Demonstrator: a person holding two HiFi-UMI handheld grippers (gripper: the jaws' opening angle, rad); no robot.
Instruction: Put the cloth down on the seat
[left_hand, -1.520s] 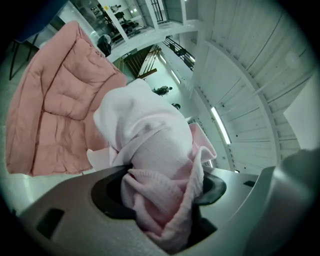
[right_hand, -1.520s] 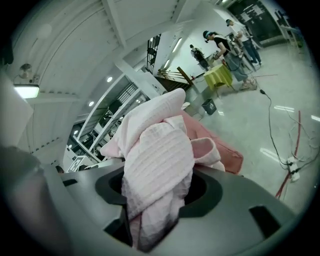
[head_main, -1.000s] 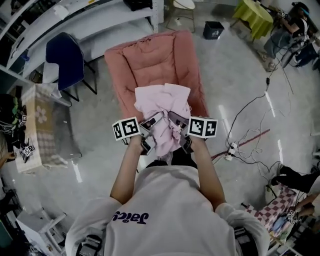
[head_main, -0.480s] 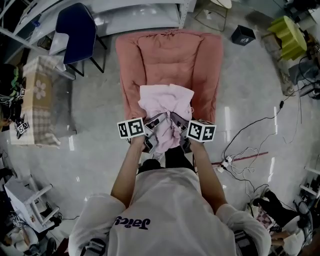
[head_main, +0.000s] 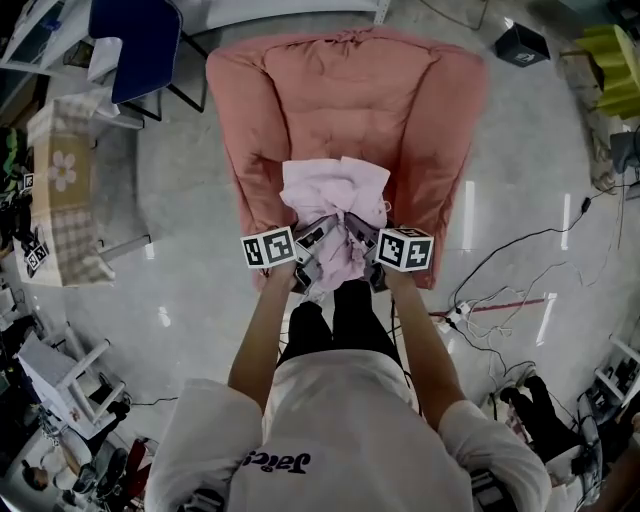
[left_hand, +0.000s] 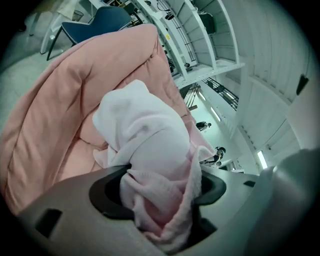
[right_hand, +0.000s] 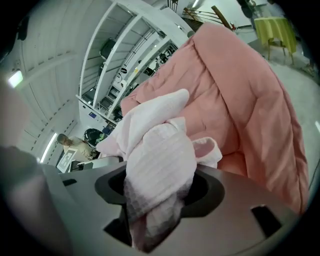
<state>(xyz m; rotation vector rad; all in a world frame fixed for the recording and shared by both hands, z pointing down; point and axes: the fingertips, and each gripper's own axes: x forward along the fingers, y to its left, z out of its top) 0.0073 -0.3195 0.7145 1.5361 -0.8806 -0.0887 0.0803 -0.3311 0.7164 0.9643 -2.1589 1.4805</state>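
Note:
A bunched pale pink cloth (head_main: 335, 205) hangs between my two grippers over the front of the salmon-pink padded seat (head_main: 340, 100). My left gripper (head_main: 318, 243) is shut on the cloth's left side, and the fabric (left_hand: 150, 160) fills its jaws. On the cloth's right side my right gripper (head_main: 358, 240) is shut too, with a thick wad of cloth (right_hand: 157, 170) between its jaws. The chair's cushion (left_hand: 60, 110) lies just beyond the cloth in both gripper views, its back (right_hand: 235, 85) rising behind. The fingertips are hidden by fabric.
A dark blue chair (head_main: 135, 40) stands left of the seat, beside a checked-cloth table (head_main: 65, 190). Cables and a power strip (head_main: 460, 315) lie on the floor to the right. A black bin (head_main: 520, 42) and a yellow-green stool (head_main: 610, 50) stand far right.
The person has stepped towards the padded chair. The cloth and both grippers now hang over the seat's front part, and the chair fills more of the head view.

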